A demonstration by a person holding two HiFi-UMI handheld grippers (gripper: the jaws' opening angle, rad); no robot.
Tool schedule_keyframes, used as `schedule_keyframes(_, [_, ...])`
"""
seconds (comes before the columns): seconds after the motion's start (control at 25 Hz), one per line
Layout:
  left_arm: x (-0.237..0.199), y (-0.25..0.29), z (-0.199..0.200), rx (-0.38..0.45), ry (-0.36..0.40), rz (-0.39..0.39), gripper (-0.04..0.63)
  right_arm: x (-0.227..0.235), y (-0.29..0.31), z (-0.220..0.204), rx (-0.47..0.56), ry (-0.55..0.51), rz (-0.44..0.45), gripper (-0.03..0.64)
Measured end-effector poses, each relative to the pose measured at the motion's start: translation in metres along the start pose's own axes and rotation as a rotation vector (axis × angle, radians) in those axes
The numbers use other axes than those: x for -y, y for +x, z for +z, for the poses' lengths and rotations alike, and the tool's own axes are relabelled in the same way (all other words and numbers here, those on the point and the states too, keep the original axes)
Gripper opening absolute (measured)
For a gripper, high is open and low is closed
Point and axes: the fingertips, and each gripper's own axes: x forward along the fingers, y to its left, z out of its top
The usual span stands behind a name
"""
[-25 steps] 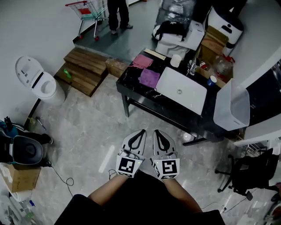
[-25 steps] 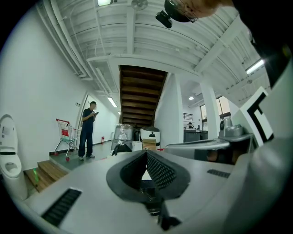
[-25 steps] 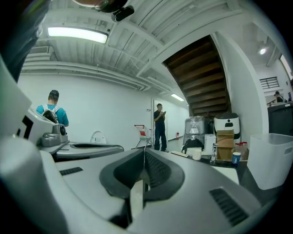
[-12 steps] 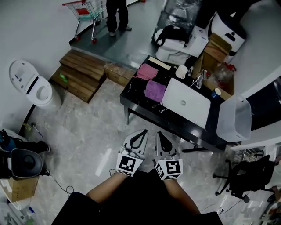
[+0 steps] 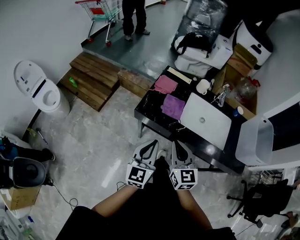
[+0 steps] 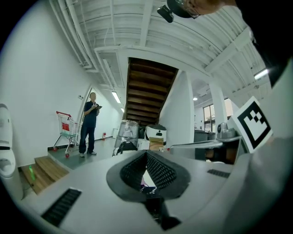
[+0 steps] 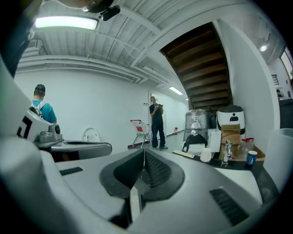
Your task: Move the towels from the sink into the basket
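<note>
A pink towel (image 5: pixel 165 84) and a purple towel (image 5: pixel 173 106) lie flat on the black counter (image 5: pixel 150 105), just left of the white sink (image 5: pixel 206 123), which looks empty. A white basket (image 5: pixel 253 140) stands at the counter's right end. My left gripper (image 5: pixel 149 146) and right gripper (image 5: pixel 179 149) hover side by side over the floor, a short way in front of the counter, both shut and empty. In the left gripper view the left gripper (image 6: pixel 146 153) has its tips together. The right gripper (image 7: pixel 144 153) looks the same in its own view, with the faucet (image 7: pixel 226 151) ahead to its right.
A white cup (image 5: pixel 203 86), the faucet (image 5: pixel 221 96) and a blue cup (image 5: pixel 239 111) stand behind the sink. Wooden steps (image 5: pixel 91 79) and a toilet (image 5: pixel 40 89) are on the left. A person (image 5: pixel 133 16) stands by a shopping cart (image 5: pixel 101 11). An office chair (image 5: pixel 262 201) is at lower right.
Both grippers have moved forward together toward the black counter, which now lies closer to them. Their jaws stay shut.
</note>
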Motion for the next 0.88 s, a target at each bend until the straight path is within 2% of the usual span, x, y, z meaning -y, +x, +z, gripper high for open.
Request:
schedule_keyframes(0.44, [-0.038,0.094,0.006,0.008,0.019,0.049,0.013,0.054,0.097,-0.005,-0.048,0.022,0.041,0.02])
schedule_keyframes(0.64, [-0.045,0.147,-0.004,-0.02,0.028,0.035,0.014,0.089,0.138,-0.015,-0.088,0.024,0.057,0.02])
schedule_keyframes(0.8, [-0.046,0.181,-0.013,-0.035,0.073,0.024,0.012,0.114,0.166,-0.03,-0.125,0.025,0.076,0.021])
schedule_keyframes(0.88, [-0.051,0.194,-0.02,-0.051,0.059,0.04,0.012,0.125,0.178,-0.042,-0.157,0.03,0.086,0.021])
